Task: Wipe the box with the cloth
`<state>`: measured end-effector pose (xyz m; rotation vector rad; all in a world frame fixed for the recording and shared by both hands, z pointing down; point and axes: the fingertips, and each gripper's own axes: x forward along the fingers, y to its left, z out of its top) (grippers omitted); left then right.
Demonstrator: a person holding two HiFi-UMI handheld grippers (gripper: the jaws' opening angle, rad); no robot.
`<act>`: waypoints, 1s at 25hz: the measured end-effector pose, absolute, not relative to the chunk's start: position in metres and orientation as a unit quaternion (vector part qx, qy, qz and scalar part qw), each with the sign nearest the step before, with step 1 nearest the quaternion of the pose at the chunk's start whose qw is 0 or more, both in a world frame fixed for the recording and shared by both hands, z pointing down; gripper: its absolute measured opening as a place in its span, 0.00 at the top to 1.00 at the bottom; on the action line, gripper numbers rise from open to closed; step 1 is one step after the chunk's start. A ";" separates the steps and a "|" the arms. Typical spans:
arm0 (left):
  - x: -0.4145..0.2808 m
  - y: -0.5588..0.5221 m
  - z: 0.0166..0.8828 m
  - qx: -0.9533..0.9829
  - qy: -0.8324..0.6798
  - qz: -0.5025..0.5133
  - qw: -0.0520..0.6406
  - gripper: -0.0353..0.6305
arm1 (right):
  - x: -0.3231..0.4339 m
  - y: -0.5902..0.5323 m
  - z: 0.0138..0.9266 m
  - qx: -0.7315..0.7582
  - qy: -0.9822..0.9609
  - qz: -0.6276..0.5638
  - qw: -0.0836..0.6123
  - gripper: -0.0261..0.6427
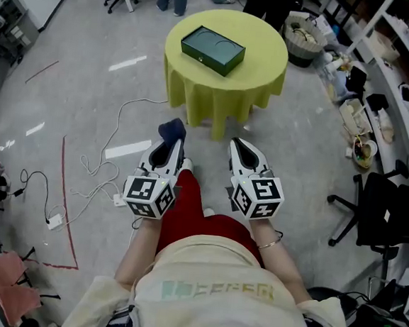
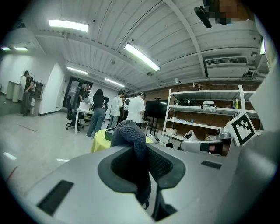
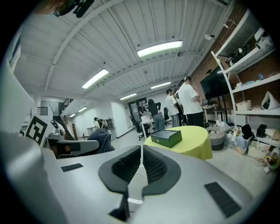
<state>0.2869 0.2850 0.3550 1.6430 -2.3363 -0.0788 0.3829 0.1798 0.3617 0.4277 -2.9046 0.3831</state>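
Note:
A dark green box (image 1: pixel 213 49) lies on a round table under a yellow-green cloth (image 1: pixel 263 65), well ahead of me. The right gripper view shows the same box (image 3: pixel 166 138) on that table (image 3: pixel 192 144). My left gripper (image 1: pixel 169 146) is shut on a dark blue cloth (image 1: pixel 172 129), which bulges out between its jaws (image 2: pixel 130 135). My right gripper (image 1: pixel 242 151) is shut with nothing between its pads. Both grippers hover over the floor, short of the table and level with each other.
White cables (image 1: pixel 100 171) trail over the grey floor to my left, beside a red tape line (image 1: pixel 68 211). A black office chair (image 1: pixel 382 210) and cluttered shelves (image 1: pixel 382 82) stand at the right. People (image 3: pixel 186 105) stand at desks beyond the table.

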 end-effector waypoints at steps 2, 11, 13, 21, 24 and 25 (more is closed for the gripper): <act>0.270 0.278 0.358 0.568 -0.810 -0.028 0.144 0.85 | 0.368 0.172 0.364 0.145 -0.976 0.131 0.093 0.90; 0.167 0.190 0.381 0.578 -0.801 -0.023 0.158 0.85 | 0.270 0.091 0.386 0.158 -0.971 0.143 0.109 0.90; 0.134 0.171 0.384 0.582 -0.797 -0.020 0.163 0.85 | 0.237 0.074 0.388 0.163 -0.969 0.148 0.111 0.90; -0.004 0.094 0.395 0.604 -0.774 -0.015 0.191 0.85 | 0.098 0.001 0.391 0.196 -0.961 0.150 0.124 0.90; -0.055 0.069 0.397 0.617 -0.763 -0.010 0.193 0.85 | 0.045 -0.020 0.389 0.208 -0.959 0.150 0.123 0.90; -0.070 0.061 0.398 0.622 -0.759 -0.008 0.193 0.85 | 0.030 -0.026 0.388 0.212 -0.958 0.149 0.122 0.90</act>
